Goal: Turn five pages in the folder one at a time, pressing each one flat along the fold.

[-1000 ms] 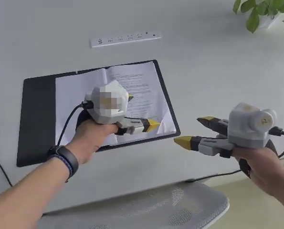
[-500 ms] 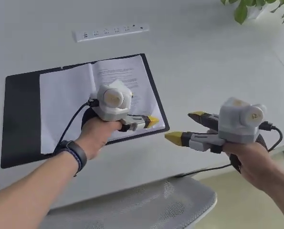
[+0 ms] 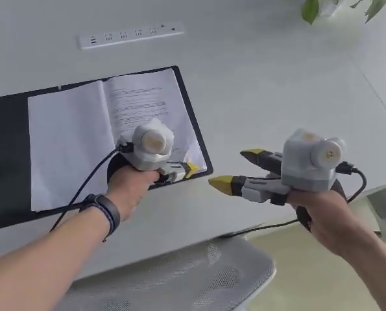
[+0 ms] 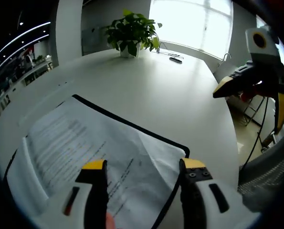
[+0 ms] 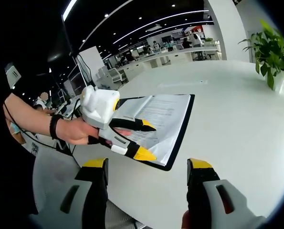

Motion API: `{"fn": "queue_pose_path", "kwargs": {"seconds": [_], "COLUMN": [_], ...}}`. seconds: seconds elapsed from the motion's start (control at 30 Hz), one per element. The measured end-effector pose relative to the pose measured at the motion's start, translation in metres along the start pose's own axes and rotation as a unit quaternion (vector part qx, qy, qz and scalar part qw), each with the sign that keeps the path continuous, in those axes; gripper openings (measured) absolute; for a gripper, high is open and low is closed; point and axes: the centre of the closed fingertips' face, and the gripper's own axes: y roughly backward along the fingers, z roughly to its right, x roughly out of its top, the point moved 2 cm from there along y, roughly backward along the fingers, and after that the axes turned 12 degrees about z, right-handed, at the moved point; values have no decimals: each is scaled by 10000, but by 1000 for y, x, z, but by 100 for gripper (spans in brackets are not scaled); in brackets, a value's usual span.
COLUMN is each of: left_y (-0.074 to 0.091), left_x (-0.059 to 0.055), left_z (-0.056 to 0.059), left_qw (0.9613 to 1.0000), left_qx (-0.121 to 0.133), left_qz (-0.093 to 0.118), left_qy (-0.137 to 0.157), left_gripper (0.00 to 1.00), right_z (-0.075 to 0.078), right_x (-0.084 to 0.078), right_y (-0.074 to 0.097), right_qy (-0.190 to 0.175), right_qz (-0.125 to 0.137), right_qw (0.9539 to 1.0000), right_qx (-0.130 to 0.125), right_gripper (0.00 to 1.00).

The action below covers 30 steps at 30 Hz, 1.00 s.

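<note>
The folder (image 3: 8,155) lies open on the worktop (image 3: 277,84). Its top page (image 3: 147,103) looks thin, limp and easily creased, best taken at the free lower corner. The left gripper (image 3: 183,172) hovers there, jaws apart. The right gripper (image 3: 237,168), also apart, hangs beside the folder.

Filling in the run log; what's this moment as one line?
folder: open on table | left hand-held gripper: open, at right page near corner | right hand-held gripper: open, off the folder
</note>
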Motion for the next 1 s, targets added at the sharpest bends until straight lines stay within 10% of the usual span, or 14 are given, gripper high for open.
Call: {"fn": "queue_pose_path", "kwargs": {"seconds": [1.0], "left_y": [-4], "left_x": [-5], "left_z": [-20], "left_qw": [9995], "left_qx": [200], "left_qz": [161], "left_qy": [-157], "left_gripper": [45], "right_z": [26], "right_x": [7], "right_y": [-53], "right_qy": [-160], "right_qz": [20], "right_qw": [9990], "right_qx": [424], "right_gripper": [59]}}
